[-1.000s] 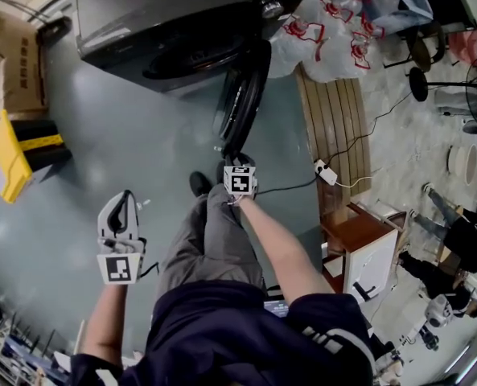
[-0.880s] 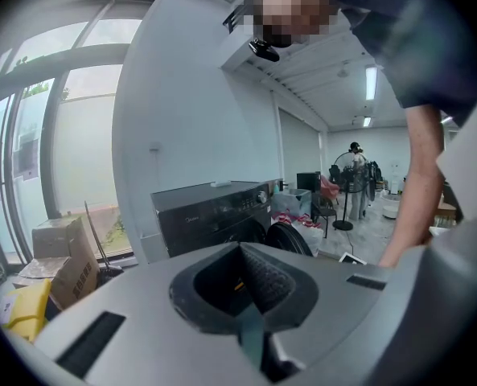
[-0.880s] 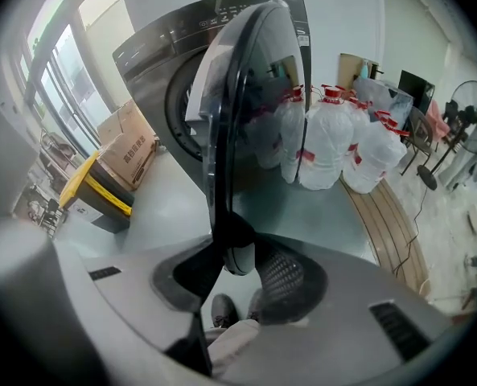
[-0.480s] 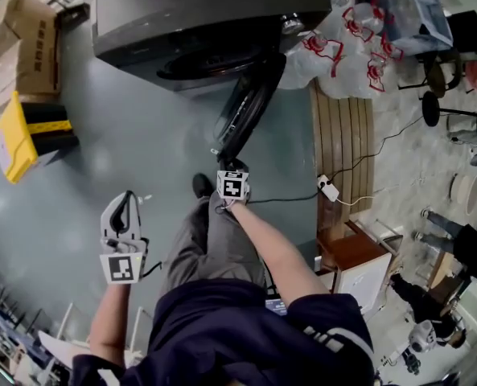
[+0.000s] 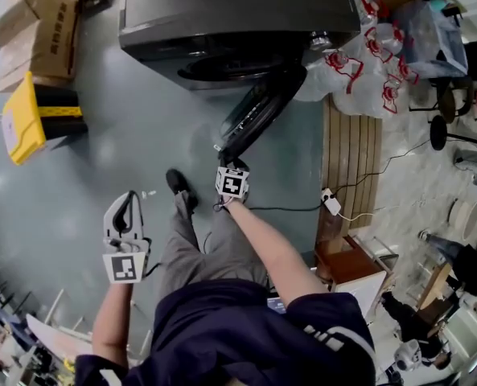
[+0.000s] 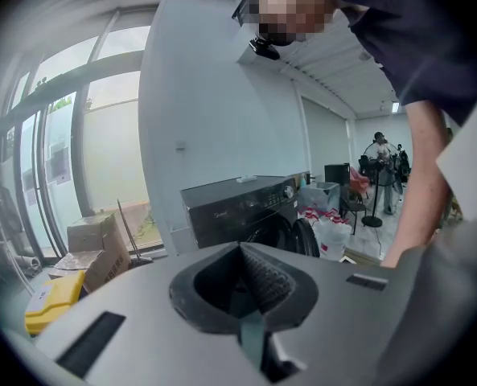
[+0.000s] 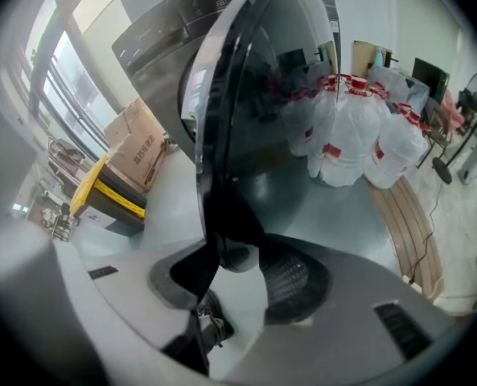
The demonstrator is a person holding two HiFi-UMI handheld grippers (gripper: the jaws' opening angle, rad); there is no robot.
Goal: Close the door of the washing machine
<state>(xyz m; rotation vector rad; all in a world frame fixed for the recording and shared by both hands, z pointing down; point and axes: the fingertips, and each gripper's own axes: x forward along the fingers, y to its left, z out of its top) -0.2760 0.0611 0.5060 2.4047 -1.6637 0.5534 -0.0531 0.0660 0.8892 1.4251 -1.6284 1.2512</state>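
The dark washing machine [image 5: 238, 14] stands at the top of the head view, and its round door [image 5: 262, 111] hangs partly open, angled out toward me. My right gripper [image 5: 225, 154] is at the door's free edge. In the right gripper view the door's rim [image 7: 246, 95] runs down between the jaws. They have just been opening, and the ribbed right pad [image 7: 290, 278] stands off the rim. My left gripper [image 5: 125, 206] hangs lower left, far from the machine, shut and holding nothing. In the left gripper view it [image 6: 242, 252] points at the machine [image 6: 238, 207].
Cardboard boxes [image 5: 49, 26] and a yellow-and-black case [image 5: 33, 119] lie left of the machine. Bagged water jugs [image 5: 359, 63] and a wooden slatted board [image 5: 351, 159] are to its right. A power strip [image 5: 331, 202] with a cable lies on the floor. My shoe [image 5: 178, 185] stands below the door.
The door has swung further toward the machine's front, and my right gripper has moved with its edge. The left gripper has barely shifted.
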